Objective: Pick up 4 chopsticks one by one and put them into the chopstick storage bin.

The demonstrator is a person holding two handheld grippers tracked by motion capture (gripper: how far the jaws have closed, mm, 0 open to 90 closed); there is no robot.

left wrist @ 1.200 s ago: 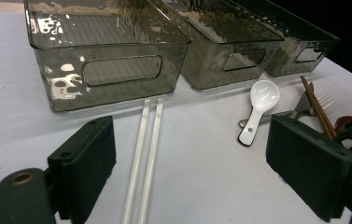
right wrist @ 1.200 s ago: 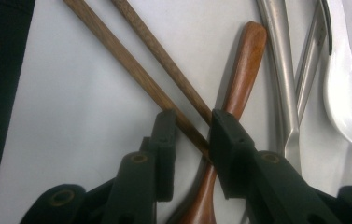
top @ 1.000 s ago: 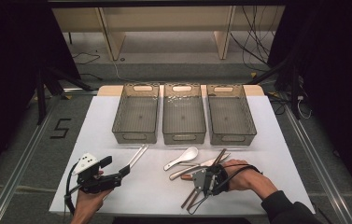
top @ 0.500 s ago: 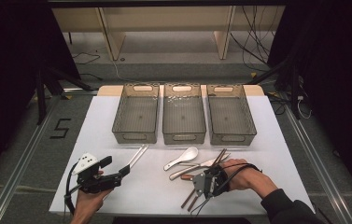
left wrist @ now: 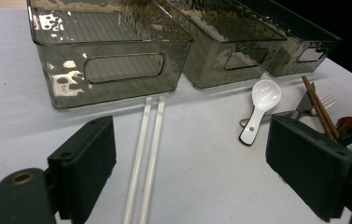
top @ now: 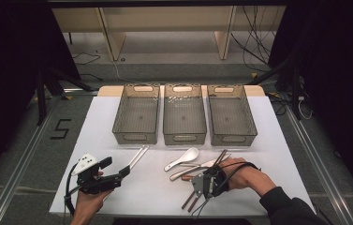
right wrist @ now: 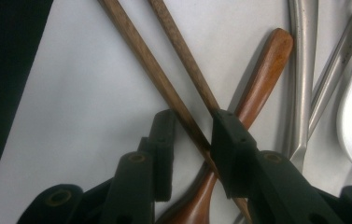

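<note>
Holds position, nothing shifted: straddles 1 of 2 brown chopsticks (right wrist: pixel 164 88) with right gripper (right wrist: pixel 192 126), unclenched; aims wide-open left gripper (left wrist: pixel 190 135) at white chopsticks (left wrist: pixel 148 140). Pickup pending.

bins: three bins (top: pixel 184 119) stand side by side across the far half of the counter (top: pixel 118 197)
pale chopsticks: a pair (top: pixel 137 157) lies near the left bin's near wall, parallel and touching; the left gripper (top: pixel 123 172) is at their near end, one finger (left wrist: pixel 84 161) on either side
ladle spoon: (top: pixel 183 158) lies just near the middle bin, right of the pale pair
fork and metal spoon: (top: pixel 197 167) lie right of and nearer than the ladle spoon
brown chopsticks: (right wrist: pixel 164 79) lie crossed over a wooden spoon (right wrist: pixel 257 79), one between the fingers of the right gripper (right wrist: pixel 190 154)
</note>
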